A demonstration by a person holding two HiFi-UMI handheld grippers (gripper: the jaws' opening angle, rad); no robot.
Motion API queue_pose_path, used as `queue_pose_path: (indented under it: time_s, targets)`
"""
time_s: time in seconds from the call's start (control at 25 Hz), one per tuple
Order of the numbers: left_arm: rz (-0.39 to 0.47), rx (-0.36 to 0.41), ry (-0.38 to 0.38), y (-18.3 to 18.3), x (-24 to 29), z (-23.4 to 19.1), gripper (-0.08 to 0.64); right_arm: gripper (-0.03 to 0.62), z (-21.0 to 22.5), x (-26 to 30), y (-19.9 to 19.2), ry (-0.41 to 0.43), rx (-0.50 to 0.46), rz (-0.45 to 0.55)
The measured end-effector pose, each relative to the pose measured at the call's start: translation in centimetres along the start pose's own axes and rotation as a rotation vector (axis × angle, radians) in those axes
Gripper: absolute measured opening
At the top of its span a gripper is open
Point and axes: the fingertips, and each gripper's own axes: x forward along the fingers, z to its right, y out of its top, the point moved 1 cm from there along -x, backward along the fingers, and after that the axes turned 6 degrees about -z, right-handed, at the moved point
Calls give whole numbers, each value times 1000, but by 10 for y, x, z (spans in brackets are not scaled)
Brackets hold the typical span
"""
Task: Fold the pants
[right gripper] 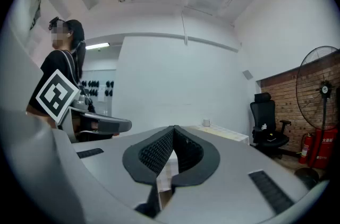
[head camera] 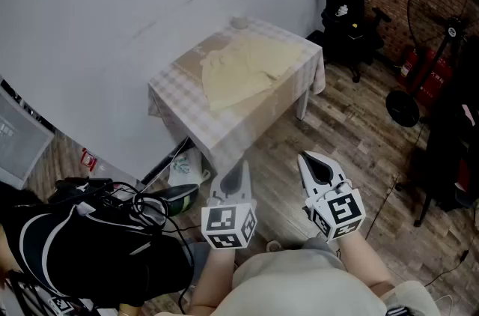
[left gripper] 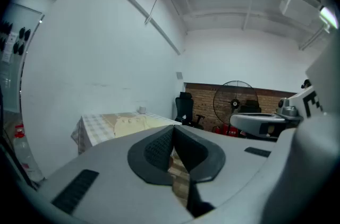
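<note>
Grey two-jaw left gripper [left gripper: 172, 134]: jaws clenched, nothing between. Grey two-jaw right gripper [right gripper: 173, 134]: likewise clenched and empty. Pale yellow cloth pants [head camera: 241, 67]: loosely spread on far checked-cloth table [head camera: 185, 99], well apart from both. Folding judged not begun; every fold remains.

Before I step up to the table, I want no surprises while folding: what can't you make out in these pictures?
- Pants, head view: too far and small to tell waistband from legs.
- Small pale thing at the far edge of the table, head view: too small to name.
- Left gripper view: the table's lower part is hidden behind the left gripper.
- Right gripper view: most of the table is hidden behind the right gripper.
</note>
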Motion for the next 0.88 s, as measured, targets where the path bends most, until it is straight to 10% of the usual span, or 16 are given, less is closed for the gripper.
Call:
queue_pose_path:
  time_s: [0.88]
  targets:
    - [-45,2,13,-12,0,-26,5,-2,-29,21,-6,59,-6,-38]
